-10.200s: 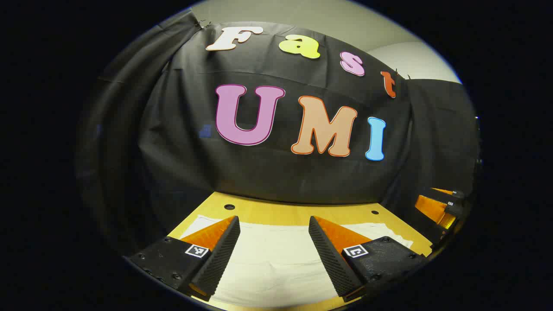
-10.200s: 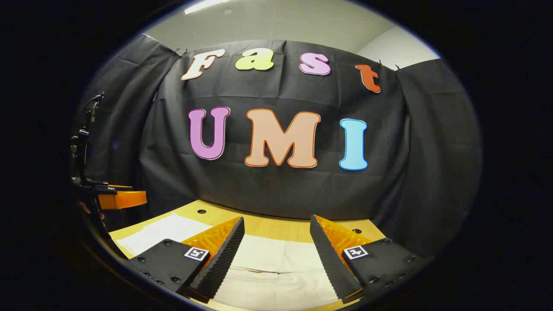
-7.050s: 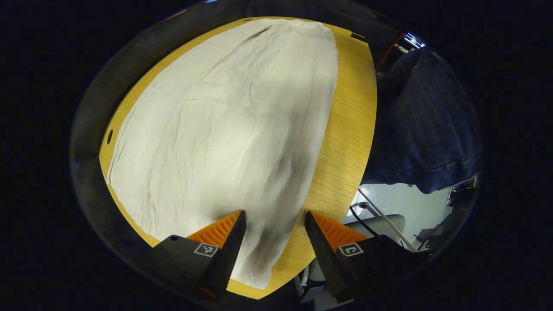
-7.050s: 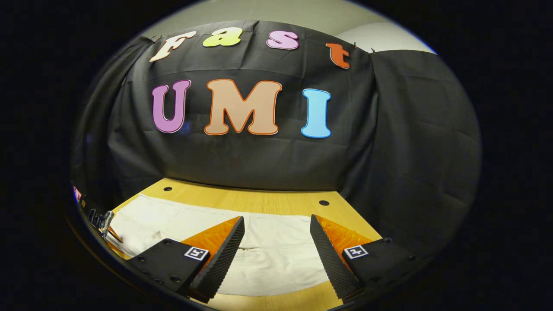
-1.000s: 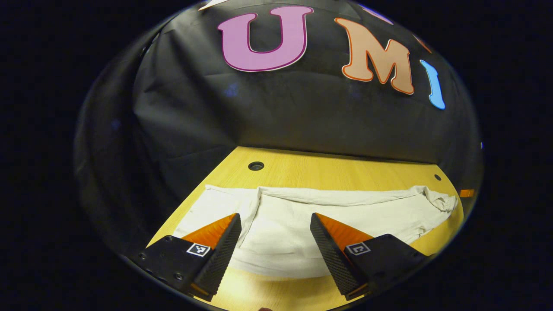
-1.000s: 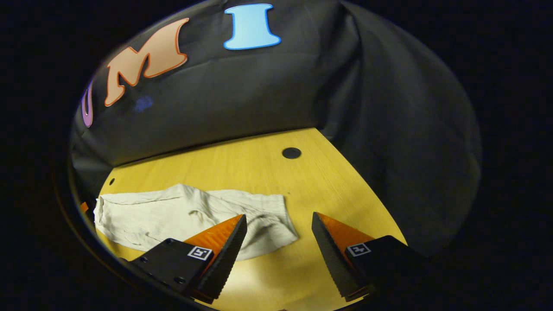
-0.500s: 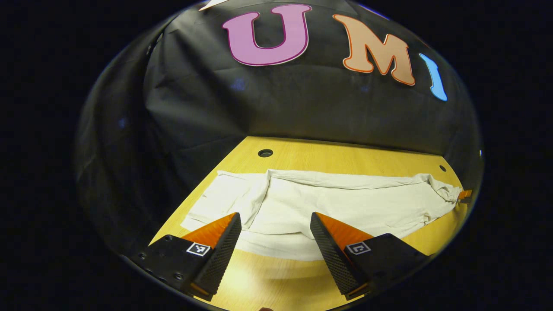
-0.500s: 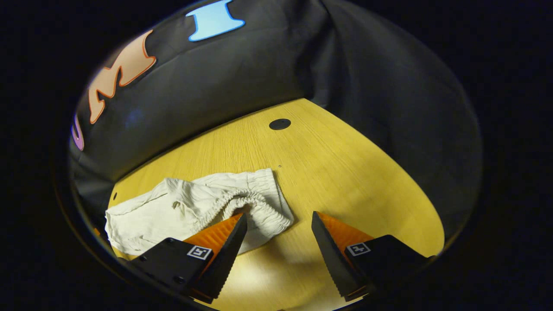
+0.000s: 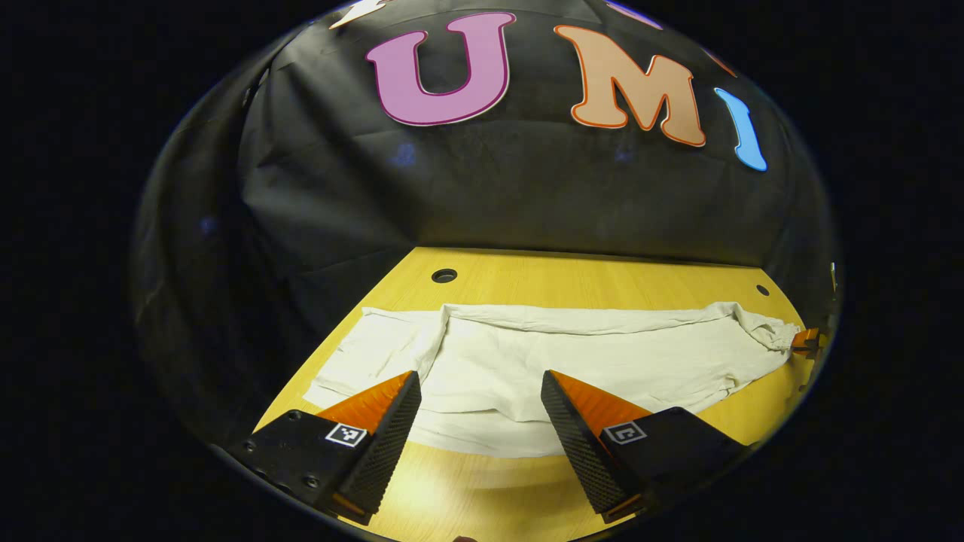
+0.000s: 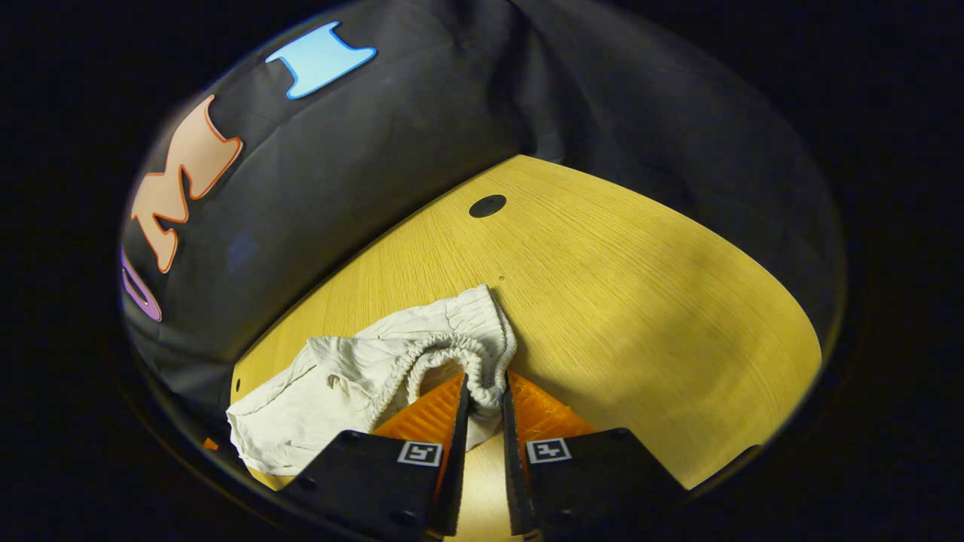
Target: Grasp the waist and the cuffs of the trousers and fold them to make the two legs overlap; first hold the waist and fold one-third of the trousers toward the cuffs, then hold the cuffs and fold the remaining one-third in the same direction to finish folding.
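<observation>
White trousers (image 9: 602, 354) lie lengthwise across the wooden table (image 9: 572, 275), one leg over the other, cuffs (image 9: 369, 354) to the left in the left gripper view and waist (image 9: 757, 325) far right. My left gripper (image 9: 478, 376) stands open above the near edge of the legs, close to the cuff end, holding nothing. In the right gripper view the elastic waistband (image 10: 440, 348) bunches up, and my right gripper (image 10: 484, 388) is shut on its gathered edge. A tip of the right gripper (image 9: 804, 339) shows at the waist end in the left gripper view.
The black cloth wall (image 9: 489, 188) closes the table's far side. Round holes (image 9: 443, 275) (image 10: 487, 205) sit near the back corners of the table. Bare wood (image 10: 663, 301) stretches to the right of the waist.
My right gripper has shut on the waistband, which it had straddled open half a second ago. The left gripper has stayed open and has hardly shifted.
</observation>
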`<state>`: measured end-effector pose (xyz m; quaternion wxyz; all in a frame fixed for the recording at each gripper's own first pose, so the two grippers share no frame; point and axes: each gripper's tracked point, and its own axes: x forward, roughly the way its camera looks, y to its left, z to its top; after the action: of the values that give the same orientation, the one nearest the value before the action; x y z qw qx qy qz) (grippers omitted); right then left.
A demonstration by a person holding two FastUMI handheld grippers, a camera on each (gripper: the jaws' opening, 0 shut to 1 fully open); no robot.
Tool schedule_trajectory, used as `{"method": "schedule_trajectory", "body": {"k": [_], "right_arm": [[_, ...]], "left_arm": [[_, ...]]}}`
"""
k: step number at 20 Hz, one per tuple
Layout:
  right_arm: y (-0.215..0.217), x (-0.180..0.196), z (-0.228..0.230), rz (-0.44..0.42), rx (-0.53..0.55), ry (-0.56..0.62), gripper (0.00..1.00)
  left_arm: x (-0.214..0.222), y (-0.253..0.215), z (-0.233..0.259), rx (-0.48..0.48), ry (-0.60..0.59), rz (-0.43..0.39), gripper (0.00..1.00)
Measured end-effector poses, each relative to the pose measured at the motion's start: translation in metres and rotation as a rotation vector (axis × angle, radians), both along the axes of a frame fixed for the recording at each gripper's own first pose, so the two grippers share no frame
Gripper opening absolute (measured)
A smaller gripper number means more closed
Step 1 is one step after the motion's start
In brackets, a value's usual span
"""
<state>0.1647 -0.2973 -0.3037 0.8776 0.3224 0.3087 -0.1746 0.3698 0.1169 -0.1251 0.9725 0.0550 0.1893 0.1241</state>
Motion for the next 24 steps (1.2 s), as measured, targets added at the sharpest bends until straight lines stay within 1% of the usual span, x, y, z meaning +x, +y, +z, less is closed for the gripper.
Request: {"method": "schedule_trajectory", "body": {"k": [2,3,7,9,11,13,16,20,24], "right_arm": [[-0.001,0.000,0.007,-0.014,-0.009,-0.010,0.22],[0.002,-0.001,0.014,-0.013,-0.016,-0.025,0.17],[0.002,-0.007,0.059,0.016,-0.063,-0.109,0.17],[0.001,-0.013,0.083,0.035,-0.076,-0.144,0.17],[0.006,-0.016,0.100,0.058,-0.116,-0.170,0.16],[0.015,-0.020,0.119,0.097,-0.160,-0.203,0.16],[0.032,-0.021,0.138,0.160,-0.232,-0.236,0.16],[0.055,-0.018,0.150,0.252,-0.295,-0.280,0.16],[0.079,-0.020,0.154,0.352,-0.311,-0.305,0.16]], "left_arm": [[-0.001,0.000,0.001,-0.007,-0.001,-0.010,0.98],[-0.001,-0.001,0.001,-0.014,0.000,-0.014,0.98],[-0.002,-0.007,0.009,-0.071,-0.010,-0.056,0.98],[-0.003,-0.005,0.009,-0.092,-0.011,-0.059,0.97],[-0.003,-0.002,0.011,-0.113,-0.018,-0.059,0.98],[-0.011,0.014,0.017,-0.128,-0.025,-0.066,0.96],[-0.014,0.042,0.013,-0.144,-0.025,-0.081,0.96],[-0.012,0.074,0.019,-0.179,-0.039,-0.097,0.96],[-0.013,0.114,0.023,-0.167,-0.043,-0.100,0.96]]}}
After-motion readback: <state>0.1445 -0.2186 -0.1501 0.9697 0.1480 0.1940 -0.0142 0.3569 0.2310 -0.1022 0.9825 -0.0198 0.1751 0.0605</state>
